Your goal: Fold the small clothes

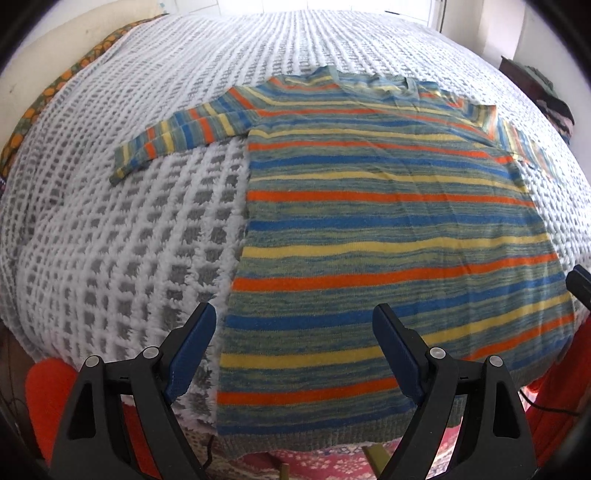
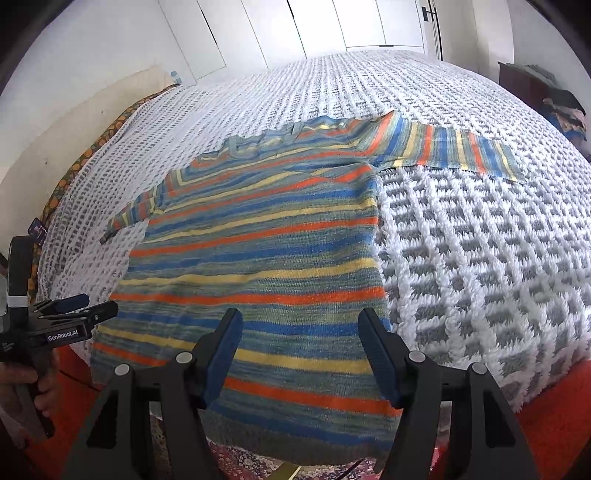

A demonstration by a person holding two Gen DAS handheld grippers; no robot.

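A small sweater [image 1: 388,236] with blue, orange, yellow and green stripes lies flat on the bed, hem toward me and both sleeves spread sideways. My left gripper [image 1: 294,317] hovers open over the hem's left corner, one finger over the blanket and the other over the knit. My right gripper [image 2: 301,319] stands open above the sweater [image 2: 258,266] near the hem's right corner, with nothing between its pads. In the right wrist view a hand [image 2: 22,376] holds the left gripper [image 2: 86,308] at the sweater's left edge.
A white and grey waffle blanket [image 1: 110,240] covers the bed. Red cloth [image 2: 554,424] hangs at the near bed edge above a patterned rug [image 1: 332,461]. White wardrobe doors [image 2: 332,26] stand behind, and a pile of clothes [image 2: 565,107] lies at the far right.
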